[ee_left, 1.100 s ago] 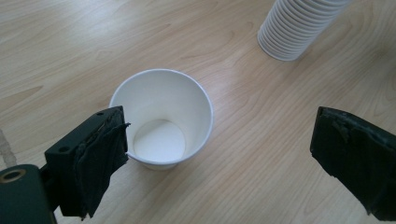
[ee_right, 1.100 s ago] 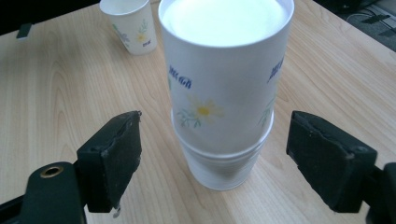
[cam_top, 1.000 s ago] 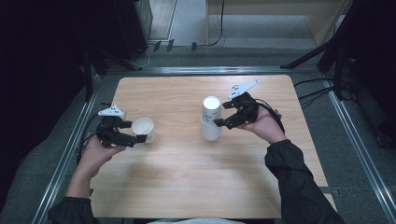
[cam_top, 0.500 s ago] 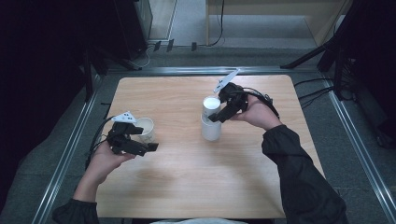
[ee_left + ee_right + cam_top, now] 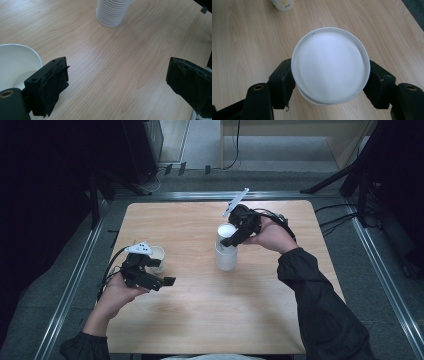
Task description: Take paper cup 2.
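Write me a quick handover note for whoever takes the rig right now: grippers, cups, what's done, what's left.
Right gripper: jaws at either side of the top cup of the upside-down cup stack at mid-table; whether they are squeezing it is unclear.
Left gripper: open, holding nothing, beside the single cup standing mouth-up at table left.
Done: one cup stands apart from the stack.
Left: probably lift the top cup off and set it down; the stack has many cups.
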The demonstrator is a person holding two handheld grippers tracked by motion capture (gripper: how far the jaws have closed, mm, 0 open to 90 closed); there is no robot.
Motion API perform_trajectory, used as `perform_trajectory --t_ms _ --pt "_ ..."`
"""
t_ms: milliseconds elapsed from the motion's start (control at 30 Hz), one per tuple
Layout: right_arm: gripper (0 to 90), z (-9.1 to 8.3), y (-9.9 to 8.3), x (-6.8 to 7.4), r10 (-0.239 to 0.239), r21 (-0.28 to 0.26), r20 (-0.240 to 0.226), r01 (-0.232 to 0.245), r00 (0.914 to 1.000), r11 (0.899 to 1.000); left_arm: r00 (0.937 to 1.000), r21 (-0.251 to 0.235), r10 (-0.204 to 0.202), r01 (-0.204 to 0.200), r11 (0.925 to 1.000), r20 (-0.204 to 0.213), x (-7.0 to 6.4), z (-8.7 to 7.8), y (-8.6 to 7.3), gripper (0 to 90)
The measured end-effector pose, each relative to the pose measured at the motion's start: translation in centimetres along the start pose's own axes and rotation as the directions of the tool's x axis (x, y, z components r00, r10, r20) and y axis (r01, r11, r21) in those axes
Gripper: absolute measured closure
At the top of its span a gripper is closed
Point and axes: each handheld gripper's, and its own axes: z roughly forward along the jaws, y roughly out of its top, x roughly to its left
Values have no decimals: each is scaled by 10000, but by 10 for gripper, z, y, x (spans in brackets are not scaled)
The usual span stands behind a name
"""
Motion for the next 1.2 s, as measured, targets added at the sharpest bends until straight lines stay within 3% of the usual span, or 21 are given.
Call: perform_trajectory --t_ms 367,667,1000,1133,1200 --pt "330 -15 5 0 365 -260 -3 -365 9993 9990 9997 -157 207 -205 9997 152 -5 4 6 42" --pt "332 -39 15 6 406 -456 363 -389 9985 9982 9981 -82 452 -449 9990 416 -9 14 14 42" --pt "334 -70 15 12 752 -729 717 -700 9946 9949 9921 -166 905 -894 9959 874 -14 28 27 43" --pt "335 -84 12 13 1068 -1021 406 -1022 9934 9895 9887 -228 1069 -1051 9942 1050 -16 34 31 65" --pt "337 -91 10 16 1061 -1017 499 -1007 9931 9897 9866 -232 1132 -1112 9935 1175 -17 37 33 66"
